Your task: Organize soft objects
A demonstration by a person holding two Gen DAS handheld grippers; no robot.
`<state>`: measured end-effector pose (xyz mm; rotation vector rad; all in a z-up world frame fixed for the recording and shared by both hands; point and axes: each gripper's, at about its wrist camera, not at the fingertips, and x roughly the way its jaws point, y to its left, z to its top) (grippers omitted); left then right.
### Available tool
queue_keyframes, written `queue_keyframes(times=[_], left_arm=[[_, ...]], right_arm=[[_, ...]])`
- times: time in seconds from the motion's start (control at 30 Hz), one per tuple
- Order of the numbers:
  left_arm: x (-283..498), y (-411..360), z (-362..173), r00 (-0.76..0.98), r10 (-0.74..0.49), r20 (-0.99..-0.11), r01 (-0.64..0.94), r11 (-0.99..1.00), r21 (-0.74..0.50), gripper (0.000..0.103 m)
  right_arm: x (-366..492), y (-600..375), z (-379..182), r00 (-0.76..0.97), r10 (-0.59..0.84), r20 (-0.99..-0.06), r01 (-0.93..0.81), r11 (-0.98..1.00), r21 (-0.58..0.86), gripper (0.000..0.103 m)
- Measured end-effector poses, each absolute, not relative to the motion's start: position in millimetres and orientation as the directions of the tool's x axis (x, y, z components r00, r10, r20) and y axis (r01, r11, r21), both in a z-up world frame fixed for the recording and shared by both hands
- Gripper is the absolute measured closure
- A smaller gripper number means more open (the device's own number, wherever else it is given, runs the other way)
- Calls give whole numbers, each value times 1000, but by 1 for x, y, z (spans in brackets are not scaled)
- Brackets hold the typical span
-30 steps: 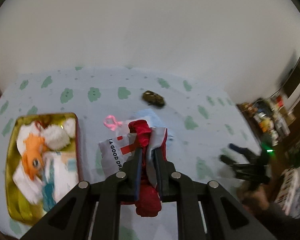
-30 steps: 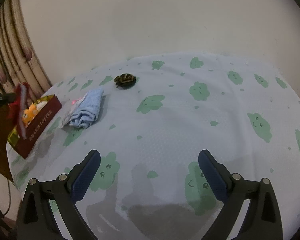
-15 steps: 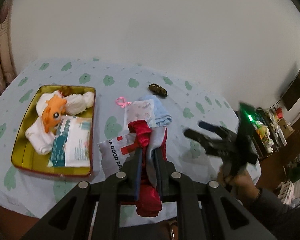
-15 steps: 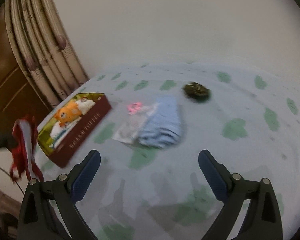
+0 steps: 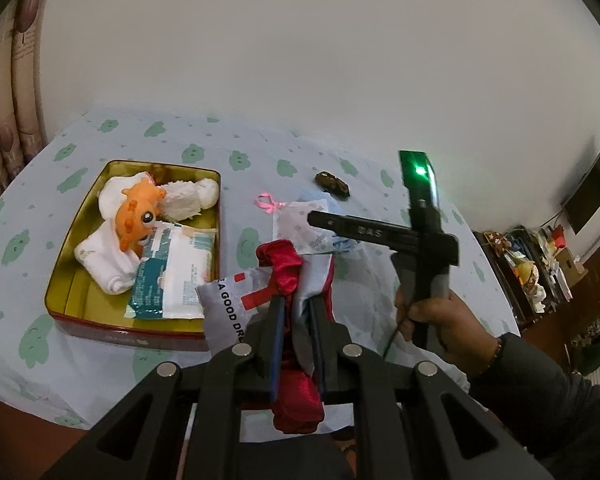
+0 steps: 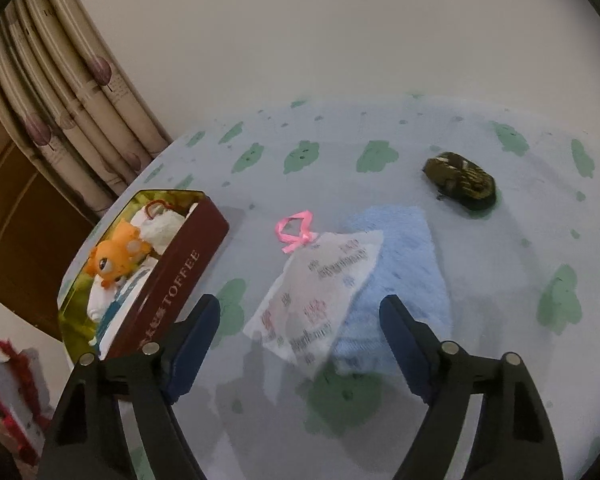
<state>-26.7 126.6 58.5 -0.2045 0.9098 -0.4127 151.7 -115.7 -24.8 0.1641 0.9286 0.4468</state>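
Red-and-grey fabric pouch (image 5: 290, 280), printed lettering on the grey side, pinched tight in the left gripper (image 5: 296, 320); jaws fully closed on it, cloth bunched above and hanging below the fingers, held in the air over the near edge of the surface (image 5: 100, 360), just right of the tin. In the right wrist view the same pouch shows at the far lower left, off the surface edge.

Right gripper (image 6: 300, 328) jaws wide and closing, nothing pressed between them; they hover over the white printed sachet (image 6: 324, 280) with a pink ribbon bow (image 6: 296, 228). Sachet lies partly on top of a folded light-blue towel (image 6: 404, 264). Left wrist view shows the right gripper from the side, a hand (image 5: 436, 320) around its handle, green light lit on top.

Gold-lined red toffee tin (image 5: 76, 308), open, left of the towel pile. Inside: orange plush toy (image 5: 136, 208), white fluffy plush (image 5: 188, 196), rolled white socks (image 5: 104, 264), flat teal-and-white wipes pack (image 5: 172, 276).

Small dark olive object (image 6: 460, 180) alone farther back, right of the towel; what it is, can't tell.

Cloth on the surface is pale blue with green cloud prints. Curtain (image 6: 68, 92) at back left.
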Motion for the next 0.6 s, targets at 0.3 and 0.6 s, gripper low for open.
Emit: queue_keyframes(times=[0.3, 0.6], left_arm=[[-31, 155, 55, 554, -434, -711, 221, 899, -377, 90], [-34, 174, 55, 569, -423, -705, 176, 900, -398, 90]], right_arm=[[165, -85, -41, 457, 402, -793, -300, 909, 289, 46], [169, -72, -58, 421, 402, -813, -282, 910, 304, 89]])
